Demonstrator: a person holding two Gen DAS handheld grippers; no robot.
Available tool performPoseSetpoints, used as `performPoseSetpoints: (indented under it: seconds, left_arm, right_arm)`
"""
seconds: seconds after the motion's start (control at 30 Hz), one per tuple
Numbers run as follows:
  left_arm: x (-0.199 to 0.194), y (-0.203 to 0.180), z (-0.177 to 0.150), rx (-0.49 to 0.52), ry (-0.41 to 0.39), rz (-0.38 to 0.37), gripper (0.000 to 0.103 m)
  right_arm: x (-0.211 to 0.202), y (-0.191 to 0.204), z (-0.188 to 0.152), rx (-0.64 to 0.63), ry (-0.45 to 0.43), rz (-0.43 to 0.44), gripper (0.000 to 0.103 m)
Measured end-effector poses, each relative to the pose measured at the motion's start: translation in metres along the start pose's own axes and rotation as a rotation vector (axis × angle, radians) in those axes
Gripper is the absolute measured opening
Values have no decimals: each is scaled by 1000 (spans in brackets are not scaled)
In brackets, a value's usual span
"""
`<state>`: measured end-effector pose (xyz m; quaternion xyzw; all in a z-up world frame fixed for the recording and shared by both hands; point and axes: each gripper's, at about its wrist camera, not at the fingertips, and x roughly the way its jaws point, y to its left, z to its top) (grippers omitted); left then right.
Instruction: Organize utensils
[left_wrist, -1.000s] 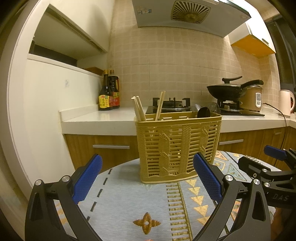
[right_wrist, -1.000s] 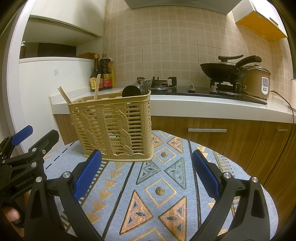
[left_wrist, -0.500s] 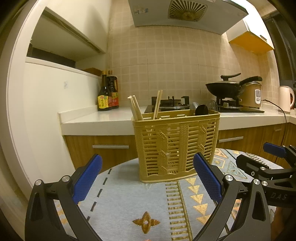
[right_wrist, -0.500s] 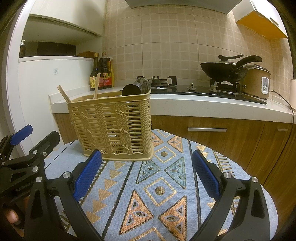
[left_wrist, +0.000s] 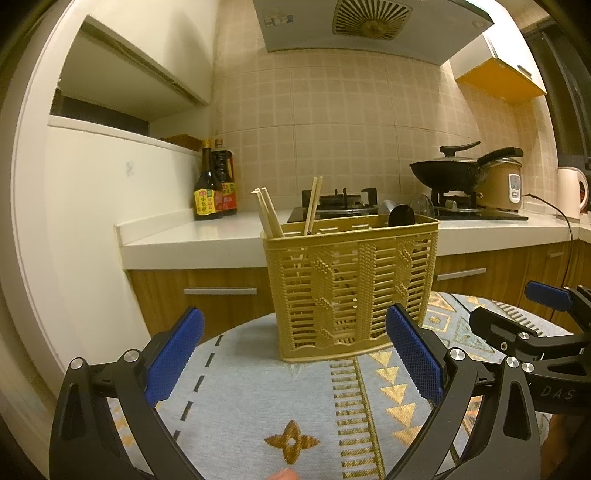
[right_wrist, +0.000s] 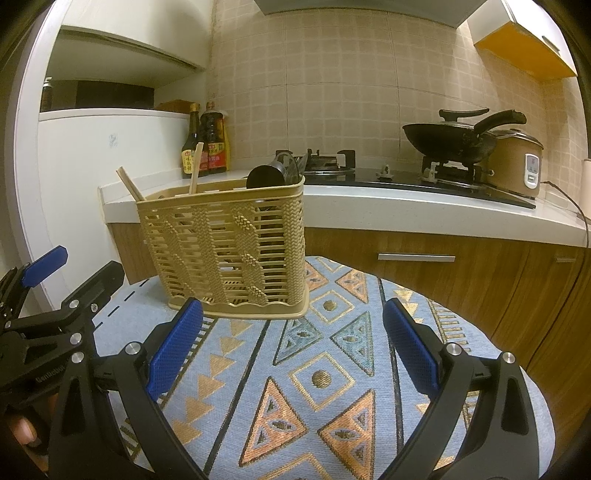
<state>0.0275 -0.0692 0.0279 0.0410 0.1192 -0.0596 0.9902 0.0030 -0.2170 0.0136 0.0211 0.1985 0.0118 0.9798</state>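
A tan slatted utensil basket (left_wrist: 351, 284) stands upright on a round table with a patterned blue cloth (left_wrist: 258, 398); it also shows in the right wrist view (right_wrist: 229, 251). Wooden chopsticks (left_wrist: 269, 214) stick out of its left end and a black spoon (left_wrist: 400, 216) and other utensils out of its right end. My left gripper (left_wrist: 291, 354) is open and empty, a short way in front of the basket. My right gripper (right_wrist: 291, 347) is open and empty, in front of the basket's right end. Each gripper shows at the edge of the other's view.
Behind the table runs a white kitchen counter (left_wrist: 207, 240) with wooden drawers below. On it stand two sauce bottles (left_wrist: 214, 184), a gas hob (left_wrist: 340, 206), a black wok (left_wrist: 450, 170), a rice cooker (left_wrist: 506, 184) and a kettle (left_wrist: 570, 192).
Both grippers have tilted down a little, so the basket sits slightly higher in both views. Both stay open and empty. The basket has not moved.
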Motion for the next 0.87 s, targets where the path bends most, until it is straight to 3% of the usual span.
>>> performPoseSetpoints:
  seconds: [0.53, 0.87]
  left_arm:
    - [3, 14, 0, -51, 16, 40, 95]
    - [7, 25, 1, -109, 43, 13, 96]
  right_arm:
    - [1, -4, 0, 17, 3, -17, 93]
    - [1, -5, 0, 19, 5, -20, 93]
